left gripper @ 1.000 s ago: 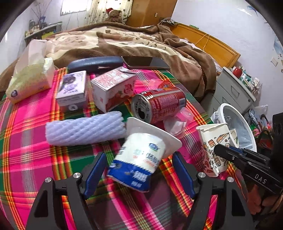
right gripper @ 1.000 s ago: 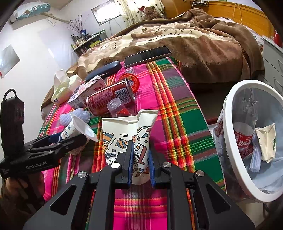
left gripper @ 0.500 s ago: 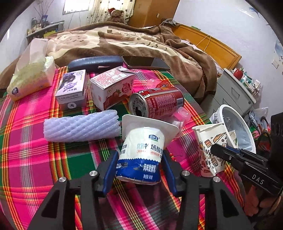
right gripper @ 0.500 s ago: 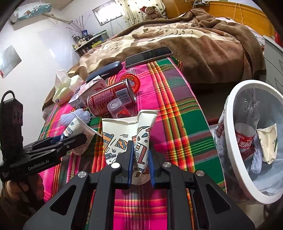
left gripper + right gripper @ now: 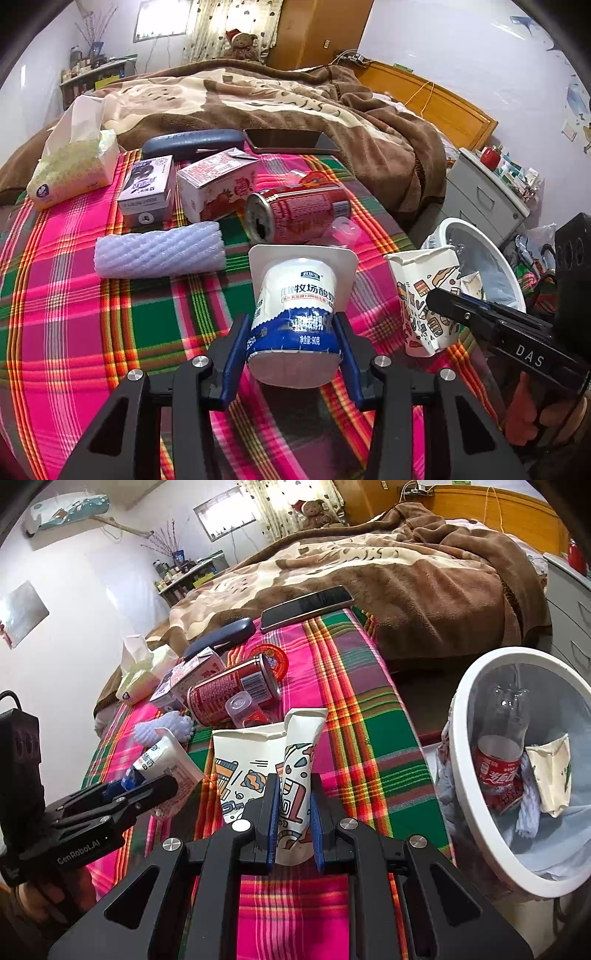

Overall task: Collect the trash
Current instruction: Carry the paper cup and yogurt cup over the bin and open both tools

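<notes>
A white and blue yogurt cup point(image 5: 301, 288) lies mouth away from me between the blue pads of my left gripper point(image 5: 291, 321). Its jaws are closing and the pads press both sides of the cup, just above the plaid cloth point(image 5: 74, 295). The right wrist view shows the same cup point(image 5: 162, 757) in the left gripper point(image 5: 147, 782). My right gripper point(image 5: 294, 781) is shut on a crushed printed paper cup point(image 5: 255, 760), which stands at the table's right edge point(image 5: 421, 291). The white trash bin point(image 5: 465, 738) stands open just right of it, holding a cola bottle and paper.
Behind the yogurt cup lie a red can point(image 5: 299, 214), a clear small plastic cup point(image 5: 343, 230), a strawberry carton point(image 5: 218, 184), a purple box point(image 5: 147, 188) and a white foam sleeve point(image 5: 159, 251). A tissue pack point(image 5: 70, 170), glasses case point(image 5: 192, 142) and phone point(image 5: 291, 140) sit at the far edge by the bed.
The left jaws have come in from wide apart onto the yogurt cup, which now sits straight between the pads. The right gripper and its paper cup have stayed put.
</notes>
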Tool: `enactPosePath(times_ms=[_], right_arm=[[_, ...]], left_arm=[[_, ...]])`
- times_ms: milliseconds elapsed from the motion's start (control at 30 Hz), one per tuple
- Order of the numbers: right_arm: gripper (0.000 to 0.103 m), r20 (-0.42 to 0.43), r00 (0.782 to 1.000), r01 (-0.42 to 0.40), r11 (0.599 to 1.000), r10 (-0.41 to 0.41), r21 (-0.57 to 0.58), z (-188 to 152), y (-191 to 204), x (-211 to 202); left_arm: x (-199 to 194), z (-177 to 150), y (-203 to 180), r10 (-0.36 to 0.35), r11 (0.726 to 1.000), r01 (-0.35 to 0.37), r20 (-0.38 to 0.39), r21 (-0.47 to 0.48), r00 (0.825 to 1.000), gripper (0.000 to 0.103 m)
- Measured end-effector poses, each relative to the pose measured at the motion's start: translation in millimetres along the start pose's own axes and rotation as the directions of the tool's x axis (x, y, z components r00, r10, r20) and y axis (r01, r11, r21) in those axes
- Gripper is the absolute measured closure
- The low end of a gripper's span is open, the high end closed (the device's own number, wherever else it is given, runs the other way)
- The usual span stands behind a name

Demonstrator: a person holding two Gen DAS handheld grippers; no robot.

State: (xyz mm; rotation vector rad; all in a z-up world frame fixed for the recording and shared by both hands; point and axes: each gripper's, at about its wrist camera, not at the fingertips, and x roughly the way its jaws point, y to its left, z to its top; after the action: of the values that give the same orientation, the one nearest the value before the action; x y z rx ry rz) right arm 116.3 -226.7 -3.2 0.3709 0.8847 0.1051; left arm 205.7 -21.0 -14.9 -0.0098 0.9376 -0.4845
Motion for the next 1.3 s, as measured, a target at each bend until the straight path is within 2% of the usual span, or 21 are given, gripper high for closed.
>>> enactPosePath(times_ms=[600,1033,1300], right_arm=[[0.088,0.091,0.996,0.023,0.998,-0.027,0.051,2.4,-46.0,-45.5],[0.088,0.154,0.982,0.092,0.987,-0.112,0.132,2.4,-103.2,-82.2],[0.088,0.157,0.972,0.147,0.974,-0.175,0.175,2.0,-137.1,-93.2]], left_arm=[[-24.3,-6.3,-71.2,-0.023,0.997,0.018,0.064,0.076,0.998,0.058],[-18.2,-1.2,-144.1,-0.09,0.985,0.077,0.078,0.155,0.993,0.058],[-4.8,2.9,-189.2,-0.128,0.971,0.113,0.063,0.211,0.99,0.058]])
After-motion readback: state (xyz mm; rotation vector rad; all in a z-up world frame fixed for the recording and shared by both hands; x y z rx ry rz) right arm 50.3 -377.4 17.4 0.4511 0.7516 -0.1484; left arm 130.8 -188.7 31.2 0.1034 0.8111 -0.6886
